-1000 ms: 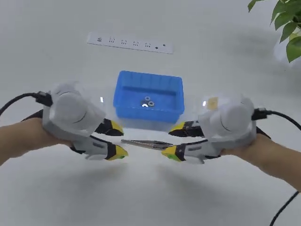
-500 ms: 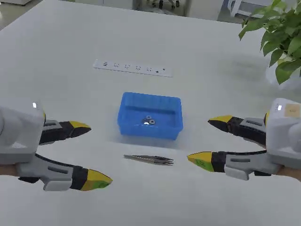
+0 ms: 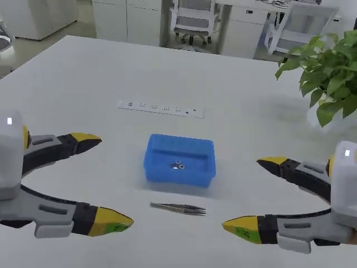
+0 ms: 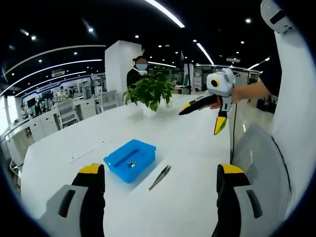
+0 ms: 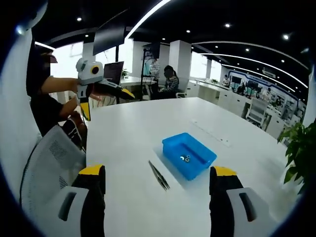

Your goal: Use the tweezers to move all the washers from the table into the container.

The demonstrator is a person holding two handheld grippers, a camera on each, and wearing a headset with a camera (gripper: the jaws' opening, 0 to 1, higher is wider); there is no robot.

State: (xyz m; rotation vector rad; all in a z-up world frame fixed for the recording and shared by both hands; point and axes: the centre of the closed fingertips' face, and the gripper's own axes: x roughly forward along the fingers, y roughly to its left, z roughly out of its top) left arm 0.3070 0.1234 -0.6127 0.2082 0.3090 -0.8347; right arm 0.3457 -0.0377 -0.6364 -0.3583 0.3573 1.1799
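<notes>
Left gripper and right gripper gape empty; container holds perhaps three washers.

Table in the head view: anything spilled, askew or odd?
Nothing stands out. The washers sit inside the blue container, and the tweezers lie flat on the table near it.

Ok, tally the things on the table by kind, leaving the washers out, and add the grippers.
Blue container: 1
Tweezers: 1
Power strip: 1
Potted plant: 1
Grippers: 2 (left gripper, right gripper)
Total: 6
</notes>
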